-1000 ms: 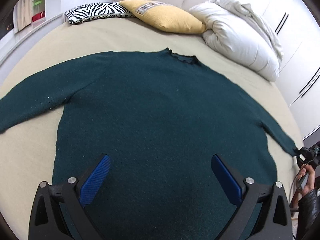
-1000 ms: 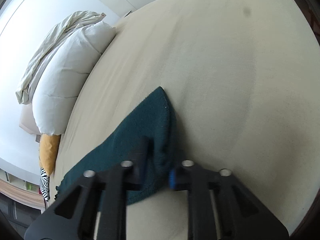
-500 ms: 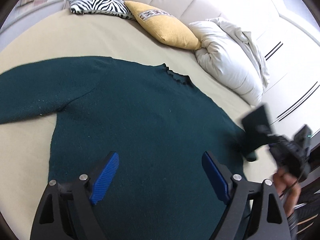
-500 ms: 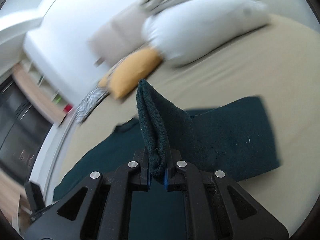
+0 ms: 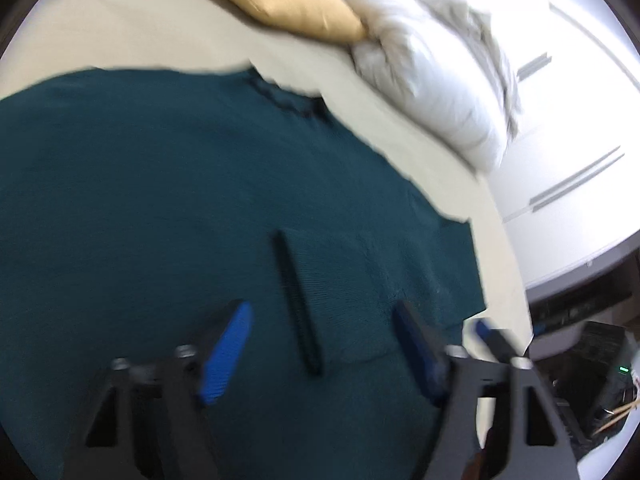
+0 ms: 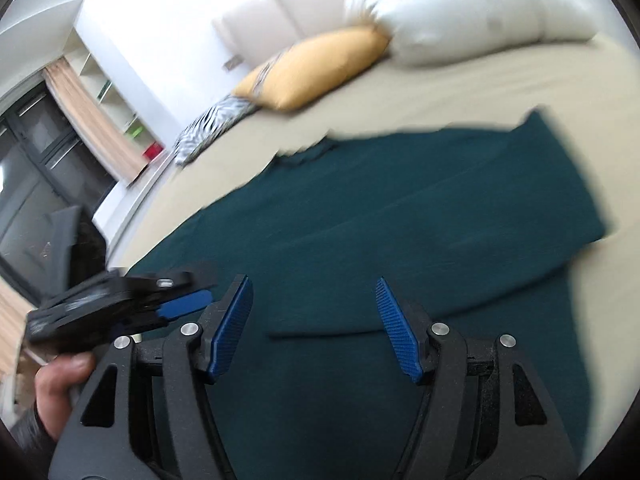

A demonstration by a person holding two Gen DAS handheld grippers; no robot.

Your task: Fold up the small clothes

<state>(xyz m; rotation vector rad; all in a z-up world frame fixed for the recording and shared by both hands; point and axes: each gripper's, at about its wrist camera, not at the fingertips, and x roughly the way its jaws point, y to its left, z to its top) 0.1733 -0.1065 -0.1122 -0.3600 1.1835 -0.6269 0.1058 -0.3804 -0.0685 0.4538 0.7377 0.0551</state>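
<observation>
A dark teal sweater lies flat on the beige bed, one sleeve folded across its body. Both the left hand-held gripper and right hand-held gripper hover above it, jaws spread, empty.

One sweater, three pillows, two hand-held grippers.

The left gripper has its blue-padded fingers spread wide with nothing between them. The right gripper is likewise spread wide and holds nothing. The person's left hand grips the left gripper's handle.
</observation>
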